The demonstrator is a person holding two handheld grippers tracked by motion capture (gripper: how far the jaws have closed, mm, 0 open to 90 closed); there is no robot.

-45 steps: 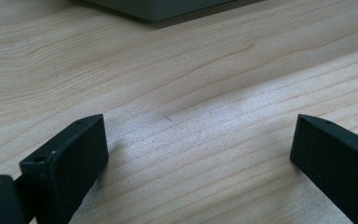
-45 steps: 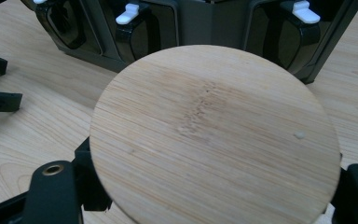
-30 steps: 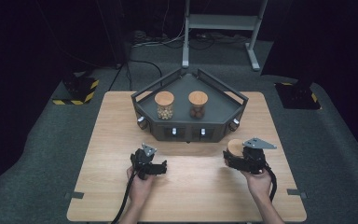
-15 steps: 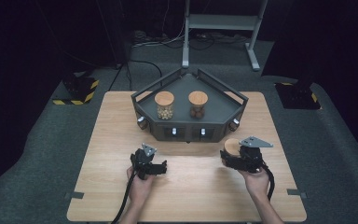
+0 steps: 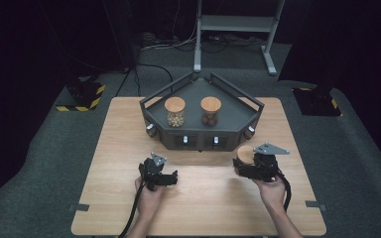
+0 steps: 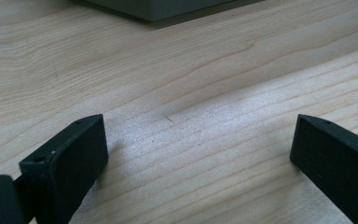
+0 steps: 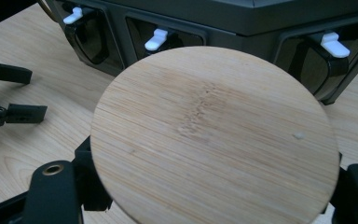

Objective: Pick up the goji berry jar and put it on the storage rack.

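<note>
Landmark: the dark angular tray (image 5: 248, 105) at the far middle of the wooden table (image 5: 104, 148); every place below is given relative to it.

My right gripper (image 5: 244, 166): just in front of the tray's front-right corner, low over the table. In the right gripper view my jaws stand on either side of a jar, under its round lid, clenched on it.

Wooden-lidded jar (image 7: 214, 135): held in my right gripper, on my side of the tray and outside it, close to its front wall. The pale bamboo lid faces the camera; the body below it is hidden, so contents cannot be told.

My left gripper (image 5: 172, 177): in front of the tray's front-left part, farther from it than the right gripper. In the left gripper view my jaws are spread wide with bare table between them, grasping nothing.

Tray front: white toggle levers (image 7: 158, 39) sit along the front wall, facing the held jar.

Jar of pale contents (image 5: 174, 111): standing upright inside the tray, left of middle.

Jar of dark contents (image 5: 211, 110): upright inside the tray, just beside the pale one, to its right, not touching.
</note>
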